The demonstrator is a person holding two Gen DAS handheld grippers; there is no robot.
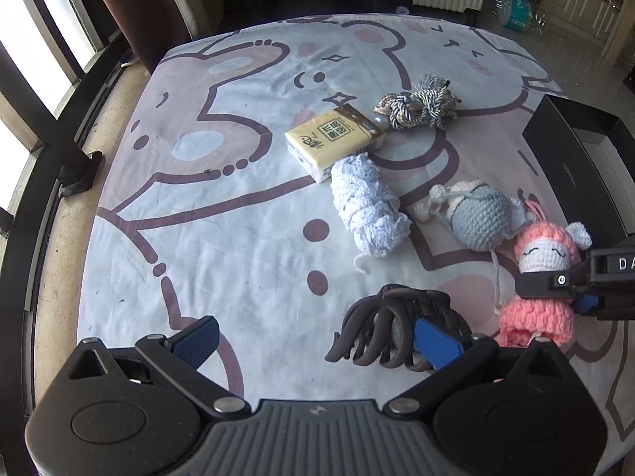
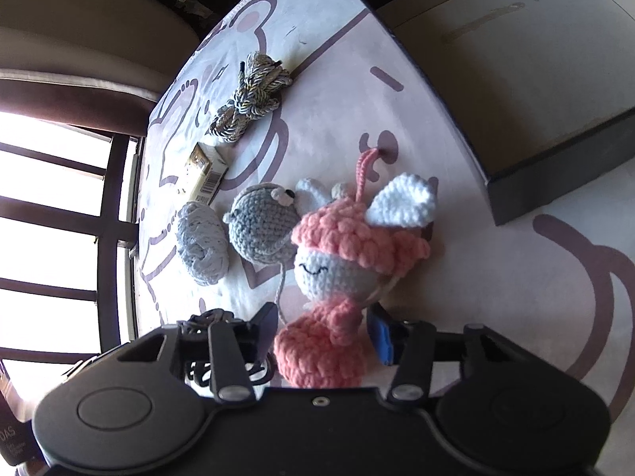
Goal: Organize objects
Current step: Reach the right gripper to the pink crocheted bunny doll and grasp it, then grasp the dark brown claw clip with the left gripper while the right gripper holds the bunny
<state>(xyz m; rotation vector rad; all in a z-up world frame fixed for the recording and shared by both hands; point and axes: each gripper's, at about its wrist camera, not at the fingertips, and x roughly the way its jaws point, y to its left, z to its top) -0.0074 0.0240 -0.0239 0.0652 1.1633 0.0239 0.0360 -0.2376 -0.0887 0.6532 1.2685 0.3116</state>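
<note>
A pink and white crochet doll [image 1: 543, 277] stands at the table's right. My right gripper [image 2: 323, 333] has its fingers on both sides of the doll's [image 2: 337, 277] neck and body, closed on it; it also shows in the left wrist view [image 1: 555, 289]. My left gripper [image 1: 313, 341] is open and empty, its right finger beside a dark hair claw clip [image 1: 397, 329]. A grey crochet mouse [image 1: 476, 218], a white yarn skein [image 1: 369, 210], a tissue pack [image 1: 333, 139] and a knotted cord bundle [image 1: 420, 107] lie further back.
An open black box [image 2: 516, 79] with a pale inside stands on the right, just beyond the doll; it also shows in the left wrist view [image 1: 575, 166]. A cartoon-print cloth [image 1: 218, 218] covers the table. Windows are on the left.
</note>
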